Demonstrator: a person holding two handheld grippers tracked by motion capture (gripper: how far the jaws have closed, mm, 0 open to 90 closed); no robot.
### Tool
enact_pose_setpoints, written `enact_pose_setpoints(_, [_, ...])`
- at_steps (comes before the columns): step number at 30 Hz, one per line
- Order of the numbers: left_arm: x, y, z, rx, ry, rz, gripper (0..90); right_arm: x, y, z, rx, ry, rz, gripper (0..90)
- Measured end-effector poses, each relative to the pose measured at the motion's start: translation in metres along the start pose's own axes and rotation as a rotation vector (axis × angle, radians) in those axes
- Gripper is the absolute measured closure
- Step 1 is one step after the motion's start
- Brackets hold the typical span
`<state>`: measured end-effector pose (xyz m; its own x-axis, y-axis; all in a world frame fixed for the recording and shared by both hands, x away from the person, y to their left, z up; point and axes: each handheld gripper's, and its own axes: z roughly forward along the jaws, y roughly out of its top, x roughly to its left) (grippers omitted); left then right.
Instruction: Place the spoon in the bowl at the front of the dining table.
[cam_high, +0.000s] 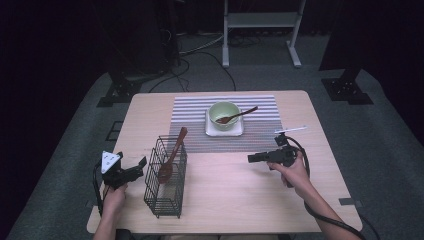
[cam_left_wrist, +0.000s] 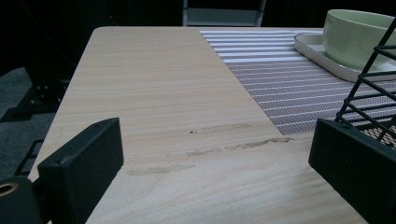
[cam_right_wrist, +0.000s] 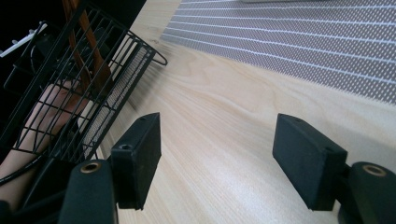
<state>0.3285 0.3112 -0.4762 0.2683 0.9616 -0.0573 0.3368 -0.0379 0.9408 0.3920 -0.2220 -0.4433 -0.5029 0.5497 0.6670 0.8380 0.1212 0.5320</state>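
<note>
While both hover above the table (cam_high: 225, 185), left gripper (cam_high: 136, 167) and right gripper (cam_high: 256, 158) gape empty.

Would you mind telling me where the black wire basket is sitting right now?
In the high view, the black wire basket stands on the table's left half, just right of the left gripper, with a brown spoon leaning inside.

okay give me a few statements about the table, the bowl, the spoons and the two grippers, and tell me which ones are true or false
1. A wooden spoon stands in the black wire basket. True.
2. The green bowl is empty. False: a second spoon rests in it.
3. The left gripper is clamped on the basket. False: it is open, beside the basket.
4. The right gripper is open, holding nothing. True.
5. The bowl sits on a white square dish. True.
</note>
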Motion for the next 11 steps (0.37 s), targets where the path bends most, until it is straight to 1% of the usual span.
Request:
enact_pose_setpoints(8, [0.0, 0.0, 0.0, 0.002, 0.0, -0.002, 2.2, 0.001, -0.012, -0.003, -0.014, 0.014, -0.004, 30.8])
enact_pose_setpoints(10, [0.0, 0.0, 0.0, 0.002, 0.0, -0.005, 2.2, 0.005, -0.017, -0.005, -0.027, -0.002, -0.028, 30.6])
enact_pose_setpoints(11, [0.0, 0.0, 0.0, 0.003, 0.0, -0.009, 2.2, 0.007, -0.021, -0.007, -0.034, 0.0, -0.033, 30.4])
